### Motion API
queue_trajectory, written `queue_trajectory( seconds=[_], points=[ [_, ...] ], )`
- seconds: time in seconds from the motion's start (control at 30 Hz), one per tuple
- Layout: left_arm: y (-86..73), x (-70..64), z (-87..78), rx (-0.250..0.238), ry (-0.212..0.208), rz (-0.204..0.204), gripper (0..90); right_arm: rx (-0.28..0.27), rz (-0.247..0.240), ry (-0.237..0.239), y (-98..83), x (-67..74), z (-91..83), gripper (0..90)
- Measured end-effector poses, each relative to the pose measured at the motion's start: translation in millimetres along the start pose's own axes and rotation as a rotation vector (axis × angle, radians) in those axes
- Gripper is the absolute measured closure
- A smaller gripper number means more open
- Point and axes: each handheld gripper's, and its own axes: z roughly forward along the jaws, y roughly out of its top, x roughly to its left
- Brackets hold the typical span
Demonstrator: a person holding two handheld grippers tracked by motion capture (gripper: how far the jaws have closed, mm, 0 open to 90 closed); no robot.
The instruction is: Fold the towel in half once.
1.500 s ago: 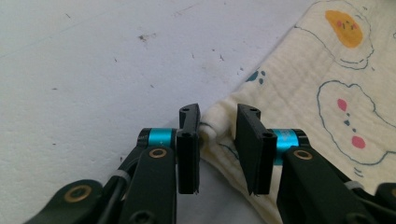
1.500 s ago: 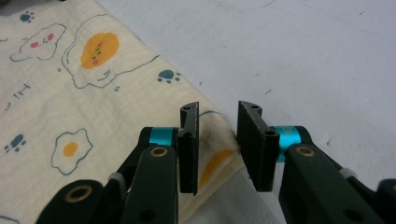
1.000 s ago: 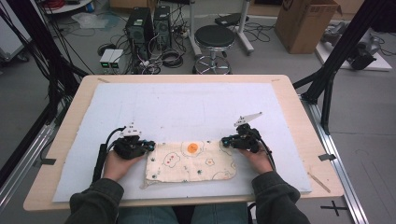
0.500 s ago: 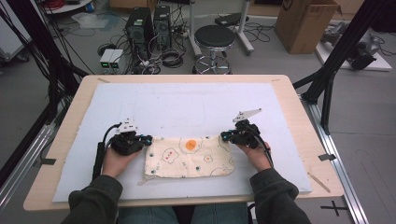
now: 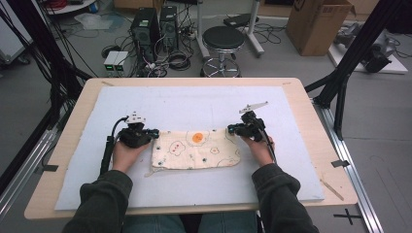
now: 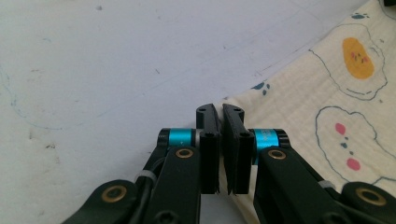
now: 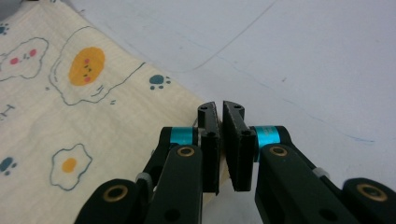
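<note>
Currently a cream cloth (image 5: 197, 148) printed with fried eggs is spread flat on the white mat (image 5: 194, 104), near the table's (image 5: 311, 116) front edge. Its far left corner is pinched in the closed left gripper (image 6: 220, 114); its far right corner is clamped by the closed right gripper (image 7: 220, 112). Both grippers are held low, at the cloth's opposite ends.
</note>
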Motion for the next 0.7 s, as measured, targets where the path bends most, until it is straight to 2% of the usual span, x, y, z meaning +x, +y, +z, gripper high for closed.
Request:
queue_trajectory(
  seconds=[0.1, 0.2, 0.33, 0.53, 0.7],
  points=[
    [-0.6, 2.9, 5.5, 0.004, 0.000, -0.013, 85.0, 0.023, 0.018, -0.010, -1.1, -3.3, 6.6, 85.3],
    [-2.8, 4.7, 9.7, 0.017, -0.002, -0.024, 84.9, 0.024, 0.037, -0.001, -2.5, -5.5, 8.5, 85.1],
    [-3.1, 5.5, 9.8, 0.010, -0.009, -0.024, 83.3, 0.019, 0.035, 0.006, -3.0, -6.9, 9.0, 83.4],
    [-0.7, 6.0, 3.1, -0.009, -0.022, -0.026, 69.2, -0.008, 0.052, 0.017, -2.3, -6.2, 4.3, 69.6],
    [2.5, 3.9, -3.5, -0.032, -0.055, -0.029, 62.2, -0.050, 0.055, 0.051, -0.6, -4.9, -5.4, 57.3]
  ],
)
